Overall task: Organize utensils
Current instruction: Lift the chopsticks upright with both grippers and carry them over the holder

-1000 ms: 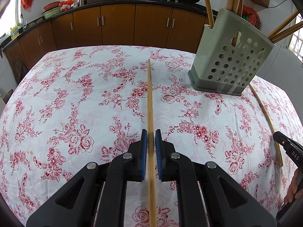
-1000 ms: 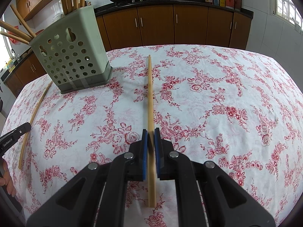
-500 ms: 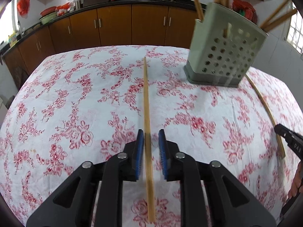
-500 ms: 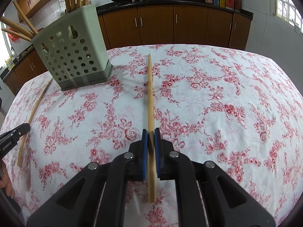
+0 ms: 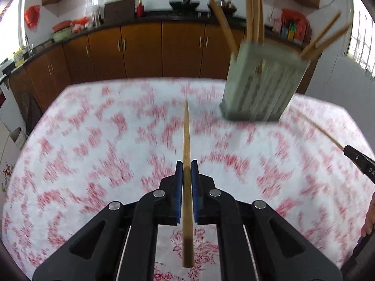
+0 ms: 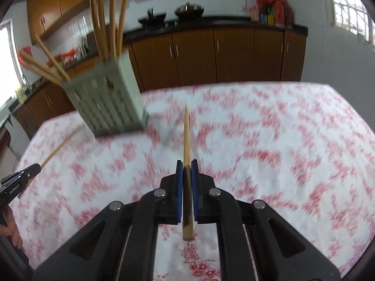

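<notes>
Left gripper [image 5: 186, 172] and right gripper [image 6: 186, 171] each pinch one chopstick [image 5: 186, 154]; tilt tips down over the green holder [image 6: 106, 103] before releasing.

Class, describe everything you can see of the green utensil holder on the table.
The utensil holder is a pale green, plastic-looking box with perforated walls, blurred by motion, and a darker base. It stands on the floral tablecloth, leaning in the fisheye view. Several wooden chopsticks stick out of its open top, some upright, others slanting outward. Neither gripper touches it; a loose chopstick lies beside its base.
</notes>
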{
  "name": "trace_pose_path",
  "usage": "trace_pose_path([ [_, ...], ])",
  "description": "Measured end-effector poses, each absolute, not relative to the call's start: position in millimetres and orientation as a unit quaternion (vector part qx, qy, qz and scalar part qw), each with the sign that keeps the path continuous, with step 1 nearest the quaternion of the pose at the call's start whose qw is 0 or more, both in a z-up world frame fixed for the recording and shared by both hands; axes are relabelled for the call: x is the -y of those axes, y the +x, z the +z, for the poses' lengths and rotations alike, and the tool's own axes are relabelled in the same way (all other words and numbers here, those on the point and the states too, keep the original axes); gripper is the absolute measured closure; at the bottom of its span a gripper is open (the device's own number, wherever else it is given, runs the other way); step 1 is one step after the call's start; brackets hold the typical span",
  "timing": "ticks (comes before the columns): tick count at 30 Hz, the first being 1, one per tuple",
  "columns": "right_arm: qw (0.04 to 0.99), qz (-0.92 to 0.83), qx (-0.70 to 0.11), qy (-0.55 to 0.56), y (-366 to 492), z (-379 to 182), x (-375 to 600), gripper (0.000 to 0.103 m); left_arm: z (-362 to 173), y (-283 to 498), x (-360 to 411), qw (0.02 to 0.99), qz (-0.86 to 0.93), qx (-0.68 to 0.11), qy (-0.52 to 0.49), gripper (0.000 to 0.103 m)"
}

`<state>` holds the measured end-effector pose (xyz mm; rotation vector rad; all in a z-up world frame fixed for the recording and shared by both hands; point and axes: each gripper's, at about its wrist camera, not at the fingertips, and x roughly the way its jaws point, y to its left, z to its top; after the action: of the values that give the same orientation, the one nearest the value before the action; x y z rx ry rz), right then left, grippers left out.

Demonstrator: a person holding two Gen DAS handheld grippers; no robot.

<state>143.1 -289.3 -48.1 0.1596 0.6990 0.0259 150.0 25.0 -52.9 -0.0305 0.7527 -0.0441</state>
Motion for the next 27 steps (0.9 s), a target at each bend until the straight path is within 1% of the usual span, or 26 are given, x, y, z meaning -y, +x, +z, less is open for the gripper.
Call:
trace_pose_path([
  [5,0.955,0.015,-0.283,0.085,134.4,-4.3,295.6,0.095,-2.6,142.0,-28.5,0.95,-0.033,-0.307,-0.037,0.096],
  [10,0.967,0.018,-0.238,0.095,128.6,28.0,303.7,0.095,27.8,142.8,-35.5,0.96,-0.04,-0.27,-0.057,0.096],
  [19,0.971,0.025,-0.221,0.092,133.0,44.9,304.7,0.095,47.7,140.5,-35.1,0.965,-0.052,-0.247,-0.062,0.096],
  [27,0.974,0.077,-0.182,0.105,127.5,98.0,299.8,0.095,88.7,135.3,-20.5,0.972,-0.091,-0.21,-0.062,0.096],
])
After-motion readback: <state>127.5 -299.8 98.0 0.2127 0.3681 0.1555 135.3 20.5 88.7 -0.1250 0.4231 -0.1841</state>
